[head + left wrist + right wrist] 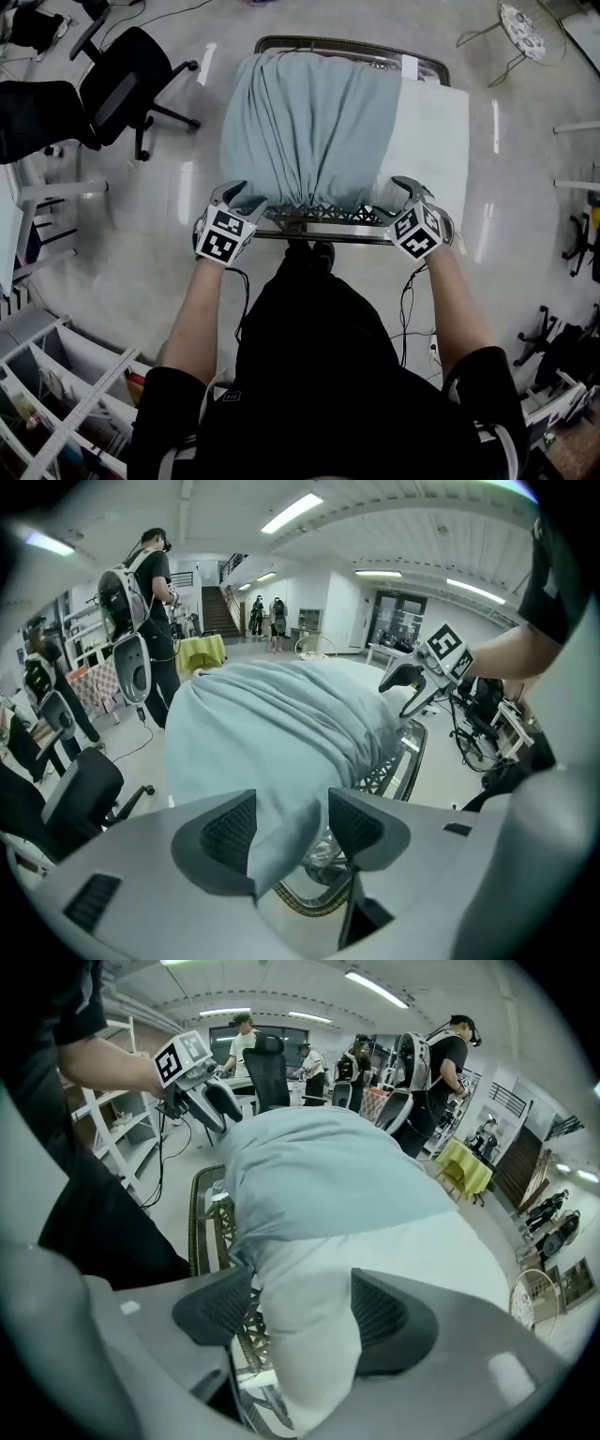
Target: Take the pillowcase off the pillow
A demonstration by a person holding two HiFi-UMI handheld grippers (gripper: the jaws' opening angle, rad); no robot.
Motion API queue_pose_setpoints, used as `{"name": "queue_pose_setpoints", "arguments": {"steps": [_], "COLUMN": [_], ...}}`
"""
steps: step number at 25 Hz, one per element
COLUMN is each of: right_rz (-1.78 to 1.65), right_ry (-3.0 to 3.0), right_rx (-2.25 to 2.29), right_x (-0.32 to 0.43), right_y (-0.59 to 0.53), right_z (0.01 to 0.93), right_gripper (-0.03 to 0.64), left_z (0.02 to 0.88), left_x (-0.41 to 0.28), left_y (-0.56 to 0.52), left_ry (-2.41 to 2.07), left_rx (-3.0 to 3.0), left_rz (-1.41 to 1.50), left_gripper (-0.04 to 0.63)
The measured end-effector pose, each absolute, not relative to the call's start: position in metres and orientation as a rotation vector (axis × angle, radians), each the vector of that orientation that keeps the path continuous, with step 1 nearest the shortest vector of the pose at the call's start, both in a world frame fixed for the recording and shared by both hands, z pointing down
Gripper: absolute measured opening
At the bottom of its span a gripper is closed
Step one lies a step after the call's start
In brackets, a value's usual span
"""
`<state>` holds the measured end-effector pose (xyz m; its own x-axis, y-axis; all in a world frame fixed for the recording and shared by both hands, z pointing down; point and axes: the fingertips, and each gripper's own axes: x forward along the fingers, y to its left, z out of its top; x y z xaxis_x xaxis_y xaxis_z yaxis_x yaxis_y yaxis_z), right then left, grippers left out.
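- Pillowcase (309, 122): one pale blue case is seen lying on the worktop (347, 43). It is gathered in folds toward the worktop's near edge.
- One white pillow (436, 141) is contained in the case. Its right part is left bare, and that bare part is laid over the worktop's right side.
- One worktop is counted, with a dark metal lattice frame. Nothing but the pillow and its case is carried on it.
- Two grippers are counted, both at the worktop's near edge.
- The left gripper (292, 827) is placed at the near left corner of the worktop. Its fingers (230, 832) are spread wide and released. A hanging fold of the blue case is seen between them, lying against one finger and clear of the other.
- The right gripper (302, 1312) is placed at the near right corner. Its fingers (384, 1316) are parted and not clenched. The pillow's white corner fills the gap between them and brushes the pads.
- Two black office chairs (122, 80) are seen on the floor left of the worktop.
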<state>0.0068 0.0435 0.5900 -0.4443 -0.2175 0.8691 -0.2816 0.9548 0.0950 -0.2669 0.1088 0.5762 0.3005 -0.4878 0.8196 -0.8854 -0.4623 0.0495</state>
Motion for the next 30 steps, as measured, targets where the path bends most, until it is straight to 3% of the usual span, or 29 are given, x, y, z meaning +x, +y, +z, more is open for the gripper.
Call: {"name": "queue_pose_setpoints", "arguments": {"steps": [7,14,16,20,22,30], "right_rz": [-0.014,-0.136,-0.209,-0.283,-0.227,-0.121], "right_ry": [-2.036,-1.932,-1.882,-1.837,-1.866,-1.905], "right_rx": [0.426,0.494,0.522,0.560,0.560,0.531], "right_x": [0.022,0.016,0.015,0.016,0.018,0.029], "right_y": [0.062,0.051,0.045,0.032,0.034,0.035], "right_z": [0.598,0.636,0.647,0.646,0.638,0.599], "right_gripper": [0.356,0.396,0.392,0.245,0.203,0.160], "left_z": [0.577,0.601,0.607,0.605,0.601,0.586], "left_x": [-0.221,-0.223,-0.228,-0.237,-0.244,-0.283], "left_y": [0.126,0.110,0.106,0.103,0.109,0.124], "left_ry": [-1.271,-1.289,-1.297,-1.301,-1.291,-1.245], "left_rx": [2.026,2.021,2.047,2.086,2.094,2.118], "left_rz": [1.096,1.305,1.360,1.380,1.356,1.248], "left_gripper": [0.241,0.238,0.189,0.103,0.045,0.008]}}
